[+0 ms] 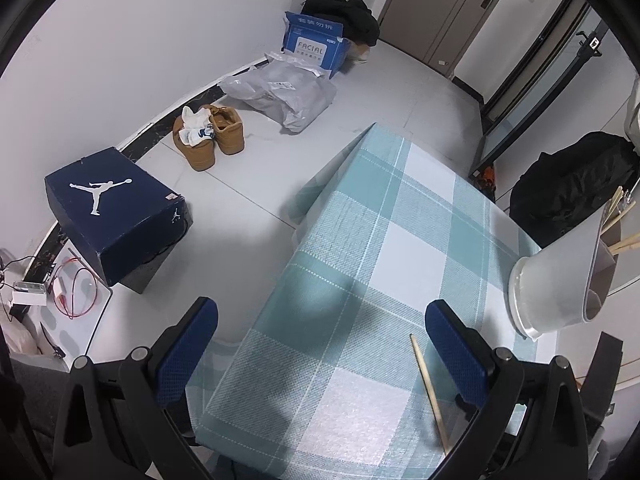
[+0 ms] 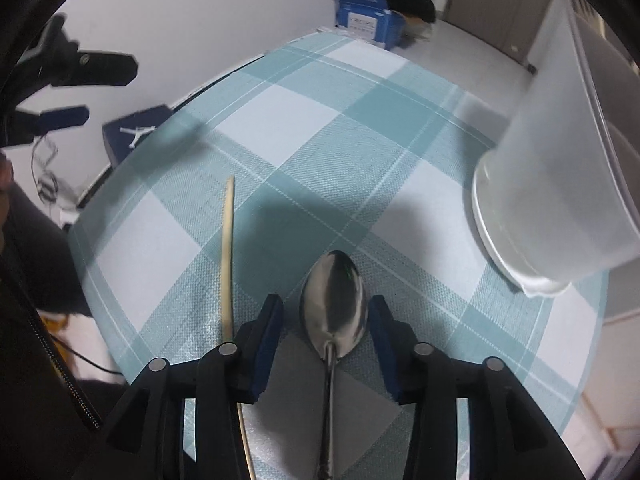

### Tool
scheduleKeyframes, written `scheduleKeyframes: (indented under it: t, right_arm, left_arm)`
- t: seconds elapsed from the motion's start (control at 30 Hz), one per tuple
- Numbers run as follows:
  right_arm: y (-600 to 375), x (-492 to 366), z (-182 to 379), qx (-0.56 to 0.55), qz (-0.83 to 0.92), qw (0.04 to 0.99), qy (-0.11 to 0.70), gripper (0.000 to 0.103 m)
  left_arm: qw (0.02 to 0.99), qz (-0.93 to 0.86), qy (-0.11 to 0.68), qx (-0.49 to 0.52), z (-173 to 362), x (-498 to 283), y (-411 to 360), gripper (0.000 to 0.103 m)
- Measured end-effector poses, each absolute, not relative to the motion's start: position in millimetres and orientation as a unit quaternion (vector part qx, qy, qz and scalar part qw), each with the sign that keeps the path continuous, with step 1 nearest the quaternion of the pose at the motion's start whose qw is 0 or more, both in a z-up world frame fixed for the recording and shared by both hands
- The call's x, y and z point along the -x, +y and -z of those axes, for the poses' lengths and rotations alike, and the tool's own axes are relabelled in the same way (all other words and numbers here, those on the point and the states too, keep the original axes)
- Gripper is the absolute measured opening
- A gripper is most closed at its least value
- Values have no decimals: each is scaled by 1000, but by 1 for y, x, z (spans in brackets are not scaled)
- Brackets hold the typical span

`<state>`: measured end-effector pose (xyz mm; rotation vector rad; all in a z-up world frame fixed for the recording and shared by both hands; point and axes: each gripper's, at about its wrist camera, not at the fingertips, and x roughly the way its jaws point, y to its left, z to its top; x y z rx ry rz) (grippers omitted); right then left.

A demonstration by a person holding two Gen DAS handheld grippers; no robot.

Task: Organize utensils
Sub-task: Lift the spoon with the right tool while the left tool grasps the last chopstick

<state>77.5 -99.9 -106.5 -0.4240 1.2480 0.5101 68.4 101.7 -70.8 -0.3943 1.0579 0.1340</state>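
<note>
A metal spoon (image 2: 334, 304) lies on the teal plaid tablecloth (image 2: 320, 120), bowl pointing away from me. My right gripper (image 2: 326, 332) straddles its bowl from above, open; a gap shows beside the left pad, while the right pad is close to the bowl's edge. A wooden chopstick (image 2: 228, 260) lies just left of that gripper, also seen in the left wrist view (image 1: 430, 394). A white utensil holder (image 2: 552, 200) stands at the right, with several chopsticks (image 1: 618, 216) in it. My left gripper (image 1: 320, 308) hovers wide open over the table's left side, holding nothing.
The table's left edge (image 1: 288, 272) drops to a tiled floor. On the floor are a dark blue shoe box (image 1: 116, 212), brown shoes (image 1: 212, 136), a grey plastic bag (image 1: 288, 92) and a blue carton (image 1: 316, 44). A black bag (image 1: 576, 188) lies beyond the table's right side.
</note>
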Motion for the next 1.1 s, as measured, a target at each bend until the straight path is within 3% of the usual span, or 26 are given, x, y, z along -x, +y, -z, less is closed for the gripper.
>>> scheduleKeyframes:
  t: [0.37,0.53,0.7,0.83,0.93,1.0,1.1]
  right_arm:
    - [-134,-82,77,112,-211,820,520,34]
    - [-163,-78,47,50,-202,860,466,34]
    - [-186,-67,30,6,-194,885,423,34]
    - [-201,-65,20,-19,-189,897,398,34]
    - [-214,-64,16,-40,-185,901,390,34]
    - [-221,-64,14,-51,-183,903,386,34]
    - [-229,-59,11,-59,-180,906,378,34]
  left_arm:
    - [814,17,562,146,97,-66,55,101]
    - [799,36,584,135,105,-73,30,90]
    - [786,31,608,112,111,-81,13,66]
    - [789,-9,608,89,110,-85,4,61]
    - [795,-44,601,71,109,-88,-4,38]
    - [798,-61,597,63,109,-91,-10,15]
    - [801,-62,590,80,109,-92,-14,4]
